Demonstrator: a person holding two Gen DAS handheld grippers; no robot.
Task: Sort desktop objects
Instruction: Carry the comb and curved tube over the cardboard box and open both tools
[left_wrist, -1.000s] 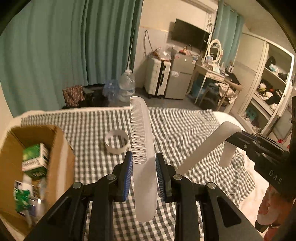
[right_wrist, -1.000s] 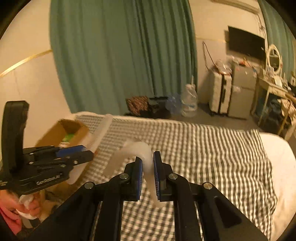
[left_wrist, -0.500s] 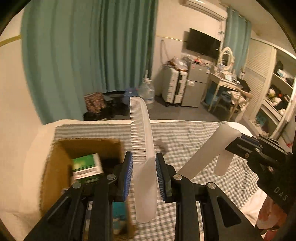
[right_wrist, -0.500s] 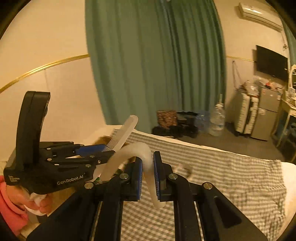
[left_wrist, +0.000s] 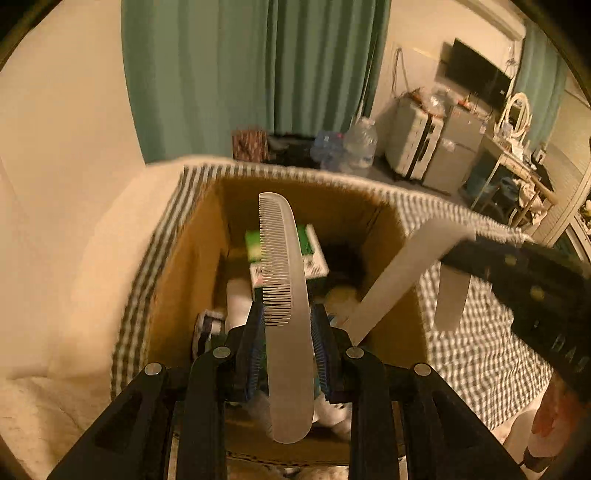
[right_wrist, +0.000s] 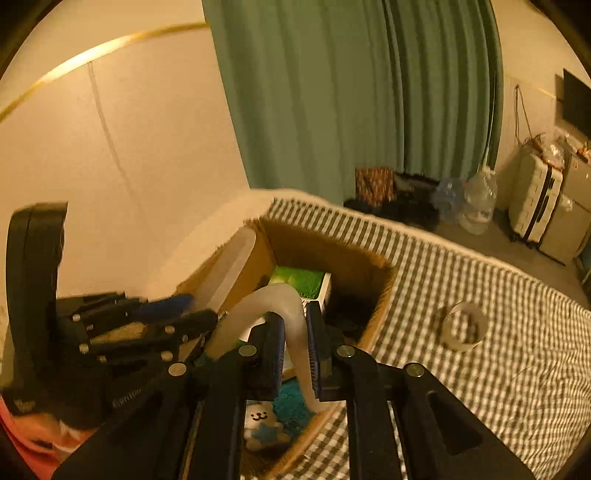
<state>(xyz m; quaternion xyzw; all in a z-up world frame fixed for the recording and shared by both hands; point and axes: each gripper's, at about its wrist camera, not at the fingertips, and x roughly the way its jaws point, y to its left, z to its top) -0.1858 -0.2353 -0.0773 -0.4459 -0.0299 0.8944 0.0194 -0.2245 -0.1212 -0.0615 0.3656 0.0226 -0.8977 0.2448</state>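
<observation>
My left gripper (left_wrist: 286, 325) is shut on a white comb (left_wrist: 284, 295), which points forward, teeth to the left, over the open cardboard box (left_wrist: 199, 240). My right gripper (right_wrist: 295, 332) holds a white bent plastic strip (right_wrist: 273, 299) above the same box (right_wrist: 373, 306). Its jaws are opening, and the strip still sits between the pads. In the right wrist view the left gripper (right_wrist: 177, 314) and its comb (right_wrist: 232, 266) hang at the box's left wall. The strip (left_wrist: 391, 284) also reaches in from the right in the left wrist view.
The box holds a green-and-white carton (left_wrist: 310, 247), a small bear-faced toy (right_wrist: 260, 417) and other items. A tape roll (right_wrist: 461, 326) lies on the checked cloth (right_wrist: 461, 277) to the right of the box. A water bottle (right_wrist: 478, 203) and suitcases stand on the floor beyond.
Both grippers swung left with their objects, from over the checked cloth to over the cardboard box. The tape roll dropped out of the left wrist view.
</observation>
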